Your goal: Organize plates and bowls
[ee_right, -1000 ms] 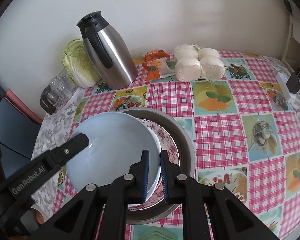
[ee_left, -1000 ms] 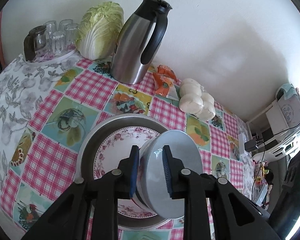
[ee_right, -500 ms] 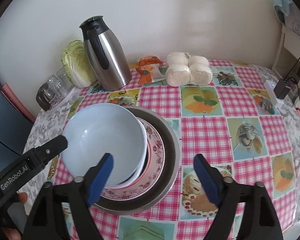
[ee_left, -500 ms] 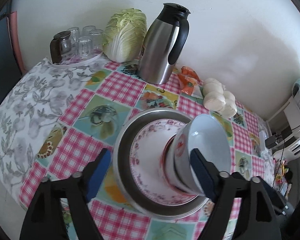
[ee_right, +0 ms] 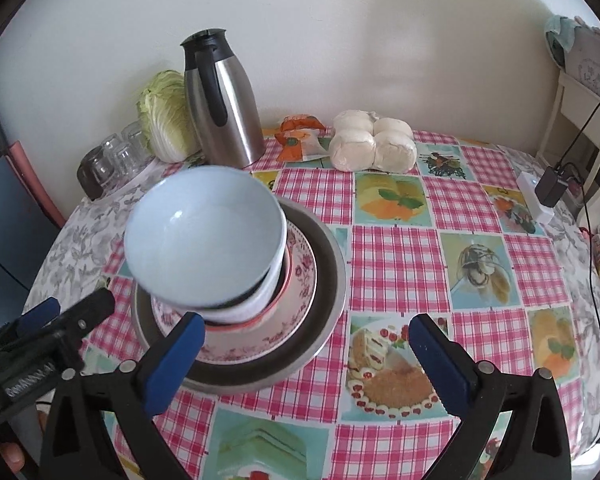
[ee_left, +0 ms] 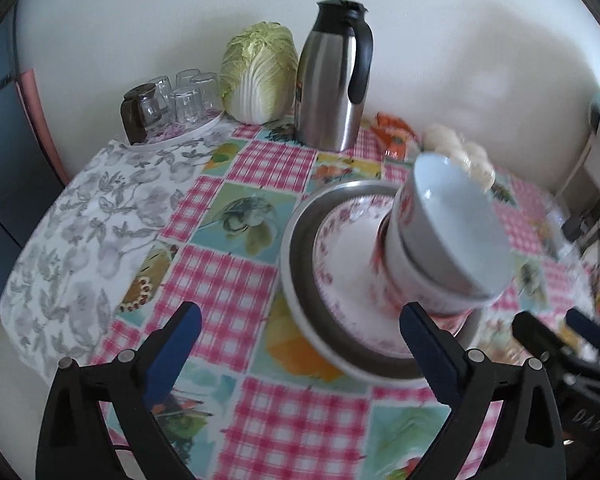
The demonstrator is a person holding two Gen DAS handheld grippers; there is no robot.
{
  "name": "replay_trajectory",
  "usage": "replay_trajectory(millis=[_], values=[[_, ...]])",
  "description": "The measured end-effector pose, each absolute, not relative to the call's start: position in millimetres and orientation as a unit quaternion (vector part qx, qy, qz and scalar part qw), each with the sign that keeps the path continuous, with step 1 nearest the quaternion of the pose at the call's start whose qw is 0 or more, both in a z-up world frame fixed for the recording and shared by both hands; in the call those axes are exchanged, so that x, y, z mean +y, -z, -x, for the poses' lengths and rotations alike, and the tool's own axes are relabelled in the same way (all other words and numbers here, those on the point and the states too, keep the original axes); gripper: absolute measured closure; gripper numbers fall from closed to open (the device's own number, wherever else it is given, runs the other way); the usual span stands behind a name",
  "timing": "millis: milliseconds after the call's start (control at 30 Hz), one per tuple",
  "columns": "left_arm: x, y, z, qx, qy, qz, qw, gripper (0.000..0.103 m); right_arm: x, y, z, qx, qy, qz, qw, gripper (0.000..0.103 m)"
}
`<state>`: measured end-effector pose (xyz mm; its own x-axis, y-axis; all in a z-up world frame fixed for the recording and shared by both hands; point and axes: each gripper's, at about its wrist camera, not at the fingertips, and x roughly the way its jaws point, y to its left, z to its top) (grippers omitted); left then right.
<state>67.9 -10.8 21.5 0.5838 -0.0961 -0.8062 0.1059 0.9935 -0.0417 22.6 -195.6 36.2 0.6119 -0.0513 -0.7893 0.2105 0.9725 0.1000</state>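
A pale blue bowl [ee_right: 204, 236] sits nested in a white bowl with red pattern [ee_right: 256, 304], on a floral plate [ee_right: 296, 280] inside a metal pan [ee_right: 324, 264]. The same stack shows in the left wrist view: blue bowl [ee_left: 456, 228], white bowl [ee_left: 404, 280], plate [ee_left: 340, 248], pan [ee_left: 296, 256]. My left gripper [ee_left: 300, 344] is open and empty, in front of the stack. My right gripper [ee_right: 306, 356] is open and empty, just in front of the pan. The left gripper also shows in the right wrist view [ee_right: 52, 328].
At the back stand a steel thermos jug [ee_right: 224, 100], a cabbage [ee_right: 168, 116], a tray of glasses [ee_left: 172, 100], a snack packet [ee_right: 300, 140] and bagged white buns [ee_right: 372, 144]. A charger and cable [ee_right: 552, 188] lie at the right edge.
Both grippers have opened, let go of the blue bowl and drawn back from the stack. The blue bowl now rests nested in the white bowl.
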Motion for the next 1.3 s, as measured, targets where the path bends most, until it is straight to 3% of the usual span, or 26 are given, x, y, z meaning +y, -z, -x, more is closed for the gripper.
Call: replay_trajectory(millis=[1300], values=[[-6,5,-48,0.457,0.072,-0.057,0.885,0.004,-191,-10,7,0.460,0.088,-0.067,0.881,0.000]])
